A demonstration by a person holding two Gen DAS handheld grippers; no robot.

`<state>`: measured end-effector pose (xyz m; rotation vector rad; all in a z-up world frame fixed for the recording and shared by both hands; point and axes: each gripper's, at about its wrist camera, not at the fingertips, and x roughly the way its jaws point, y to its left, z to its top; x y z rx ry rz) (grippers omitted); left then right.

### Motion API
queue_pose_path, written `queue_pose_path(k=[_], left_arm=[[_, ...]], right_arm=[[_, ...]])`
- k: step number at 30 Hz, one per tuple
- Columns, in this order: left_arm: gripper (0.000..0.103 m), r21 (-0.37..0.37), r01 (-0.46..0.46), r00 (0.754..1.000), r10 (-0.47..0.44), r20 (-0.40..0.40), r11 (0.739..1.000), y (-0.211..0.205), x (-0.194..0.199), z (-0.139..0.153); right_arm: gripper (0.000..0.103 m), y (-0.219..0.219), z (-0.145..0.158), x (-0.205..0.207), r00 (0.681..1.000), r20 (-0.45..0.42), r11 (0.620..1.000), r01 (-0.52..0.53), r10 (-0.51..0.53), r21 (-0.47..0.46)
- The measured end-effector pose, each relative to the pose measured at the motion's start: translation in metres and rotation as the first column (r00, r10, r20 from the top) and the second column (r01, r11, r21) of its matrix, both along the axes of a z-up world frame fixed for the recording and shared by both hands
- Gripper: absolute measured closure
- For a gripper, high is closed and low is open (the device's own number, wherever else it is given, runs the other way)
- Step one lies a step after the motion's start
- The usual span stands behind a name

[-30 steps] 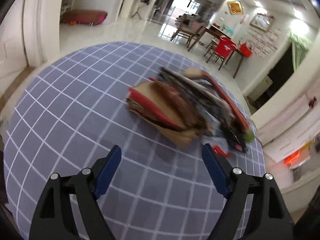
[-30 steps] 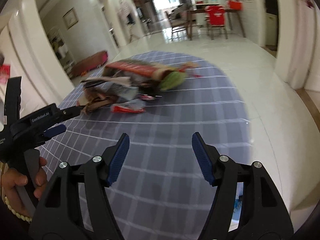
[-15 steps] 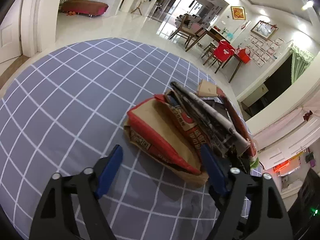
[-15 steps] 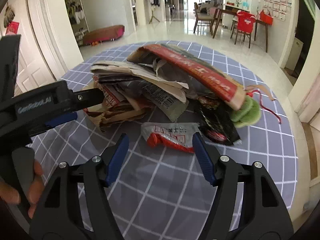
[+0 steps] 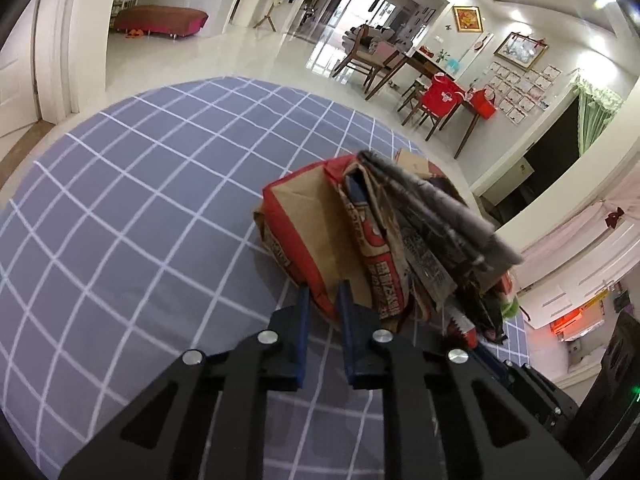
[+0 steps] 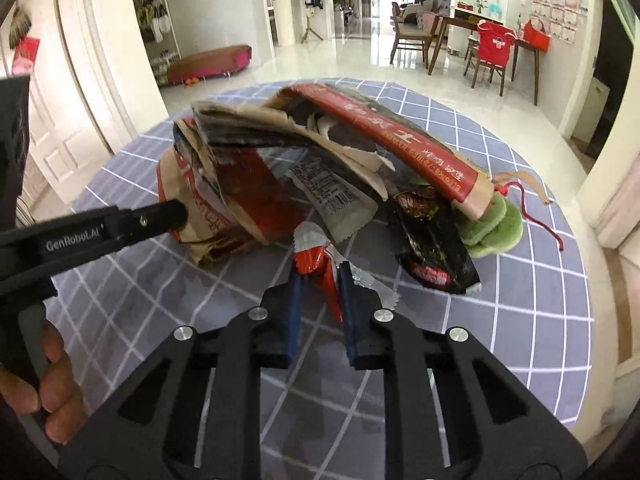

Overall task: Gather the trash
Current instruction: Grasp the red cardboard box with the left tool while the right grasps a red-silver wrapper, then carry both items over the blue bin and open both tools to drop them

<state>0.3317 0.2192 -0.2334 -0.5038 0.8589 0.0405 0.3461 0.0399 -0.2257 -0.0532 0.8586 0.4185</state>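
Observation:
A pile of trash (image 6: pixel 320 168) lies on a grey checked tablecloth (image 6: pixel 520 304): paper bags, wrappers and a green fuzzy item (image 6: pixel 494 226). My left gripper (image 5: pixel 322 300) is shut on the near edge of a brown-and-red paper bag (image 5: pixel 316 220); it also shows at the left of the right wrist view (image 6: pixel 160 216), pinching that bag. My right gripper (image 6: pixel 318 276) is shut on a red-and-silver snack wrapper (image 6: pixel 316 256) at the pile's front. A black snack packet (image 6: pixel 434 240) lies just right of it.
The round table's edge (image 6: pixel 576 400) curves close on the right. Beyond it are a glossy white floor, a dining table with chairs (image 6: pixel 492 48) at the back, and a red bench (image 6: pixel 208 62) by the wall.
Both grippers moved in to the pile and closed. The left one took hold of the paper bag's edge, the right one the red-and-silver wrapper.

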Motion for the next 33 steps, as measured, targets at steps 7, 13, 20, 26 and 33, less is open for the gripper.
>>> queue_pose_path(k=[7, 13, 20, 26, 33], left_arm=[[0.093, 0.017, 0.028, 0.999, -0.028, 0.018, 0.999, 0.005, -0.039, 0.014], [0.095, 0.058, 0.105, 0.994, -0.107, 0.019, 0.993, -0.005, -0.08, 0.029], [0.091, 0.065, 0.217, 0.976, -0.217, -0.012, 0.974, -0.022, -0.109, 0.031], [0.028, 0.016, 0.185, 0.983, -0.184, -0.007, 0.983, -0.022, -0.111, 0.028], [0.028, 0.009, 0.154, 0.984, -0.153, -0.092, 0.988, -0.038, -0.076, 0.009]], right_arm=[[0.087, -0.011, 0.021, -0.023, 1.0, 0.002, 0.996, -0.004, 0.004, 0.093], [0.087, -0.013, 0.029, -0.044, 1.0, -0.012, 0.991, -0.019, 0.021, 0.13], [0.087, -0.011, 0.026, -0.067, 0.998, -0.052, 0.986, -0.029, 0.038, 0.164], [0.087, -0.01, 0.019, -0.079, 0.997, -0.066, 0.985, -0.027, 0.039, 0.169], [0.087, -0.031, 0.011, -0.082, 0.997, -0.079, 0.984, 0.019, -0.006, 0.177]])
